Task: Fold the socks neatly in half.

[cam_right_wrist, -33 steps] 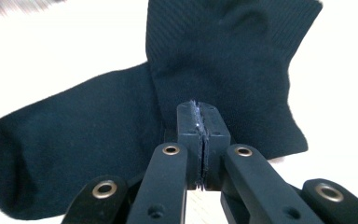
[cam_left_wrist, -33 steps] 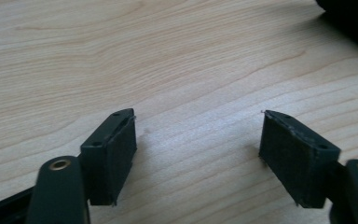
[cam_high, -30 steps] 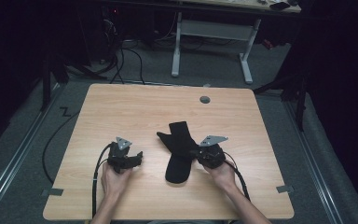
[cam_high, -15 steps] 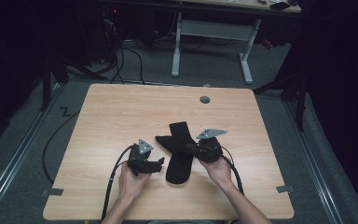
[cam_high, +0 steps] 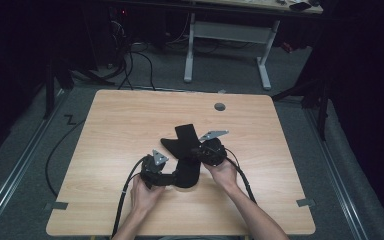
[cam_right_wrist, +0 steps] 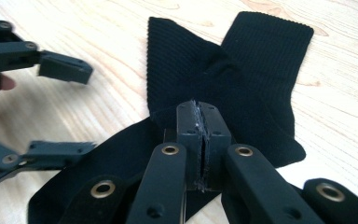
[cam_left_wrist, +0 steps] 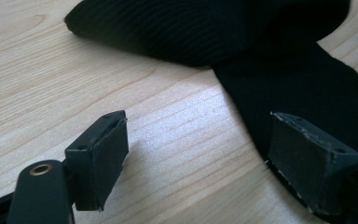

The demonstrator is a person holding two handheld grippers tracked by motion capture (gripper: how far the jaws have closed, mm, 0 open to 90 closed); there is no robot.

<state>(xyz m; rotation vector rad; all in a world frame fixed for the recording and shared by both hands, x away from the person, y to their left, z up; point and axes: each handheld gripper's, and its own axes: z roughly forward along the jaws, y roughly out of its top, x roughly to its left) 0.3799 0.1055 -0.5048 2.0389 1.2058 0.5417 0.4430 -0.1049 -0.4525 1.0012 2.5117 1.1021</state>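
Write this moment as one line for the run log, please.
left hand-held gripper: open beside socks | right hand-held gripper: shut on socks | socks: crossed on table

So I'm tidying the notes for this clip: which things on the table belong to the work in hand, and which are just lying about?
In the work:
- black socks, two crossed on the table
- right gripper, jaws shut at the socks' crossing
- left gripper, jaws open at a sock's edge

Just lying about:
- grey round cap set in the tabletop near the far edge
- second desk on the floor behind

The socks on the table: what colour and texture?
Plain black socks, finely ribbed knit; clearest in the right gripper view.
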